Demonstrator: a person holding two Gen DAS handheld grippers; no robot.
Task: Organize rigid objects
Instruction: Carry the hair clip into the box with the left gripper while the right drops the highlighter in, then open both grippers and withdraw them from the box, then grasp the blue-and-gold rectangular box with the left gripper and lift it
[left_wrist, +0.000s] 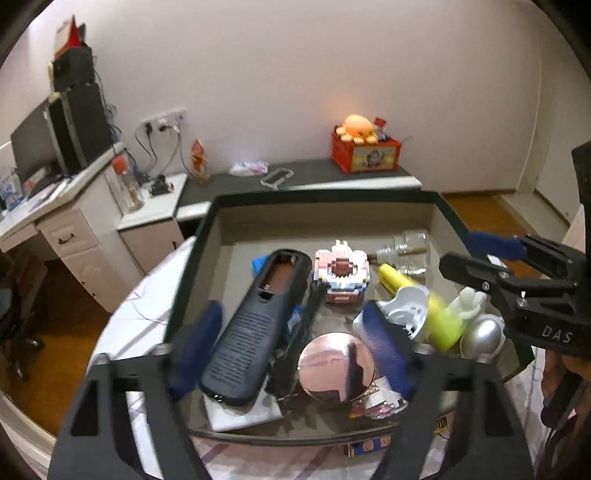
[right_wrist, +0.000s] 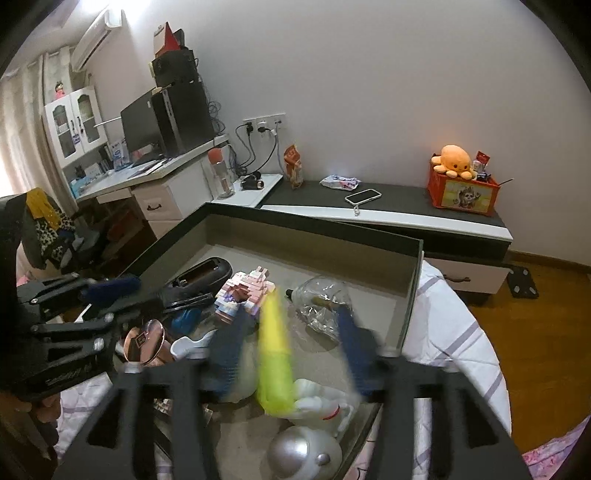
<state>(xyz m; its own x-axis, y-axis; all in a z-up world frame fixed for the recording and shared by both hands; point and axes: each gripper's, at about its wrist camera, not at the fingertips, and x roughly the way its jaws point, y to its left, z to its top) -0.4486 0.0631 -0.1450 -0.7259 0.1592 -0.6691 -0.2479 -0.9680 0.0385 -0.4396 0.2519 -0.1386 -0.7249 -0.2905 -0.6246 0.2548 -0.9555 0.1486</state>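
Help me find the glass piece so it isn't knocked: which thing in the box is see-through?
The clear glass bottle lying on its side near the box's far right corner; the yellow tube beside it is opaque.

Left gripper (left_wrist: 291, 343): matte black printed frame w/ slot cut-outs, 2 fingers w/ ribbed dark-blue pads (left_wrist: 195, 350), silver screws at finger bases. Right gripper (right_wrist: 291, 347): same black build, blue pads (right_wrist: 227, 354); white "DAS" lettering on body, silver bolts. Bare skin of hand (left_wrist: 557, 373) behind it.
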